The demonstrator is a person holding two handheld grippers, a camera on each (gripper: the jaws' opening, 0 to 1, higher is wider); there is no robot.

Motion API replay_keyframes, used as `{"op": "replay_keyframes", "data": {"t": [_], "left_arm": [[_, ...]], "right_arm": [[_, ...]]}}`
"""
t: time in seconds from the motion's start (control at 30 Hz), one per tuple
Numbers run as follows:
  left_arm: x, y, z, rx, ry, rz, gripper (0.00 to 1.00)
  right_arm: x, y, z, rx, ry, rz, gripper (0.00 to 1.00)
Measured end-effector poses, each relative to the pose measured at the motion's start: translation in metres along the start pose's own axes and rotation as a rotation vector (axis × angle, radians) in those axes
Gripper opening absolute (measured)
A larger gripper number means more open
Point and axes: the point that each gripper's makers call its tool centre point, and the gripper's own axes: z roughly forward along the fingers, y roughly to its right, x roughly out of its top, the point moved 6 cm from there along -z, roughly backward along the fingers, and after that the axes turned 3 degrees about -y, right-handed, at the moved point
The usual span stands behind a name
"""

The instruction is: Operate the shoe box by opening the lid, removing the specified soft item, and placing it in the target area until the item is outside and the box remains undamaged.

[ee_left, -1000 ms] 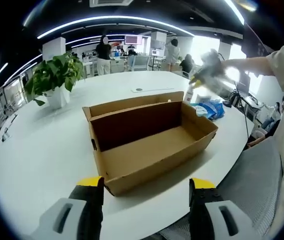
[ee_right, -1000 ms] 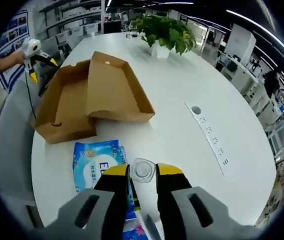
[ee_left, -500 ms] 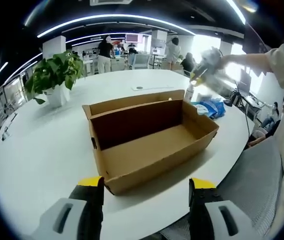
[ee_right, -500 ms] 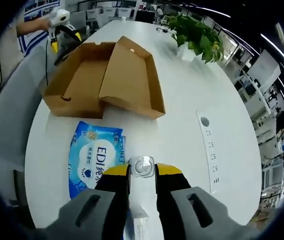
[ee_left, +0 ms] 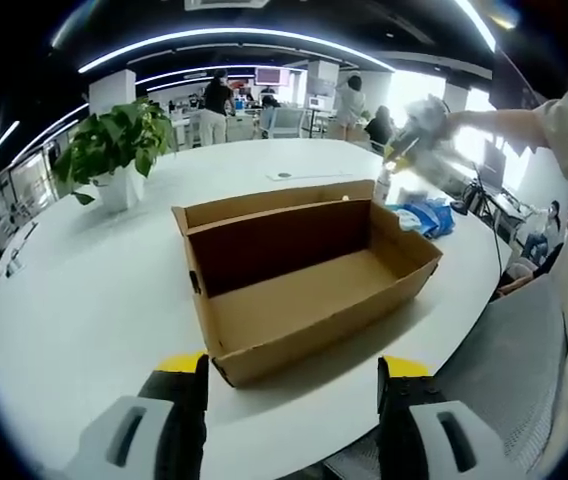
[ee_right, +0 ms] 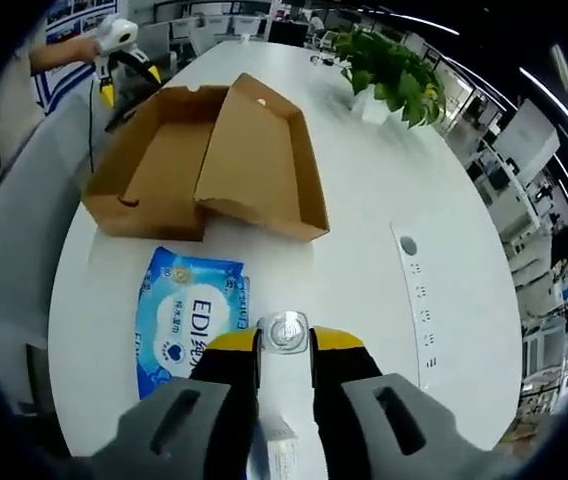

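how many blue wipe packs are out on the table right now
1: the blue wipe pack lies flat on the table, beside the open shoe box. More may be hidden.

Open-plan office; desks (ee_left: 264,118), strip lights (ee_left: 234,42)

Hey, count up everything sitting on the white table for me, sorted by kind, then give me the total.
Cardboard shoe box, open with lid folded back: 1
Blue wet wipes packs: at least 1, a second may lie under the right claw
Small clear bottle, between the right claw jaws: 1
Potted plant: 1
Inset power strip: 1
Total: 5, counting one pack
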Motion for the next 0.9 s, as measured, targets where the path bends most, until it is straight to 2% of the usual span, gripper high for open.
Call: {"op": "replay_keyframes", "data": {"t": [0.17, 0.33, 0.47, 0.63, 0.73, 0.83, 0.9], "left_arm": [[0.001, -0.003, -0.001, 0.008, 0.006, -0.007, 0.69], [0.004, -0.011, -0.002, 0.026, 0.009, -0.012, 0.66], [0.007, -0.017, -0.002, 0.048, 0.004, -0.025, 0.6], [0.007, -0.031, -0.003, 0.1, -0.009, -0.048, 0.52], [0.007, -0.036, -0.003, 0.12, -0.021, -0.055, 0.45], [0.01, -0.042, -0.003, 0.137, -0.018, -0.098, 0.38], [0.011, -0.044, -0.001, 0.147, -0.02, -0.118, 0.37]], "right_arm": [[-0.006, 0.013, 0.004, -0.009, 0.009, 0.014, 0.2], [0.003, 0.004, -0.004, -0.031, 0.016, 0.025, 0.21], [0.012, -0.004, -0.011, -0.053, 0.027, 0.043, 0.22], [0.027, -0.009, -0.016, -0.088, 0.074, 0.144, 0.22], [0.036, -0.013, -0.016, -0.099, 0.096, 0.165, 0.22], [0.042, -0.018, -0.014, -0.105, 0.105, 0.171, 0.22], [0.047, -0.022, -0.012, -0.109, 0.108, 0.186, 0.22]]}}
